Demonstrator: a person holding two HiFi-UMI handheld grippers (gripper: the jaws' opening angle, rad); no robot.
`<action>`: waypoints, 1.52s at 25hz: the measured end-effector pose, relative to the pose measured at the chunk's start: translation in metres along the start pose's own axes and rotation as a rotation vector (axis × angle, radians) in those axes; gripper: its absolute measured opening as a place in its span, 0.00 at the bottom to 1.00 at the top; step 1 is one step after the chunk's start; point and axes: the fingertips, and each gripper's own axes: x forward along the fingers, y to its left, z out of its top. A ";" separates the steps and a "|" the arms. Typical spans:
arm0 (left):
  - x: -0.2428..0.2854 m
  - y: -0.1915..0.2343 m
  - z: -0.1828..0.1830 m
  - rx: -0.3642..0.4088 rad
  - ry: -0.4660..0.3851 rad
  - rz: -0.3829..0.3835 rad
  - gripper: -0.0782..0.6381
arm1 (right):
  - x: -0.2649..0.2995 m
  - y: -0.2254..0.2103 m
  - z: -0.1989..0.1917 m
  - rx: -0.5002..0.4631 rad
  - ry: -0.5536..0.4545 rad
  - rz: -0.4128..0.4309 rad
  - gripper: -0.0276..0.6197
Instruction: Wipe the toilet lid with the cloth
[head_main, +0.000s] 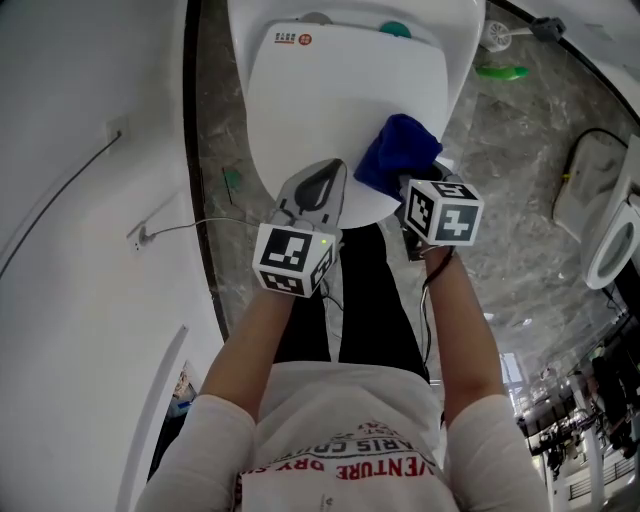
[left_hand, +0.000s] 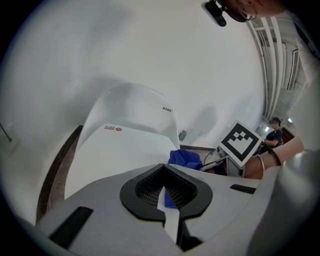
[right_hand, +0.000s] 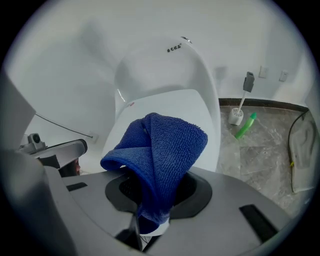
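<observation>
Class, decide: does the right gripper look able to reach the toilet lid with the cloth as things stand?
Probably yes. The right gripper, tongs shut on the blue cloth, hangs over the front edge of the closed toilet lid, and nothing lies between them.

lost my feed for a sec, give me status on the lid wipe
Left gripper jaws shut, empty. Right gripper jaws shut on blue cloth, at toilet lid front right edge. Nothing else on lid.

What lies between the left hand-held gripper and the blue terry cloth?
Between left hand-held gripper and blue terry cloth, only bare white plastic toilet lid, per head view.
</observation>
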 end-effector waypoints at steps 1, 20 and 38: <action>0.003 -0.009 -0.002 0.009 0.004 -0.006 0.12 | -0.004 -0.008 -0.004 0.004 0.005 -0.009 0.18; 0.001 -0.038 -0.050 0.017 0.064 -0.012 0.12 | -0.035 -0.102 -0.053 0.032 0.089 -0.176 0.18; -0.127 0.060 -0.065 0.012 0.023 -0.011 0.12 | -0.019 0.123 -0.065 0.095 -0.042 0.041 0.18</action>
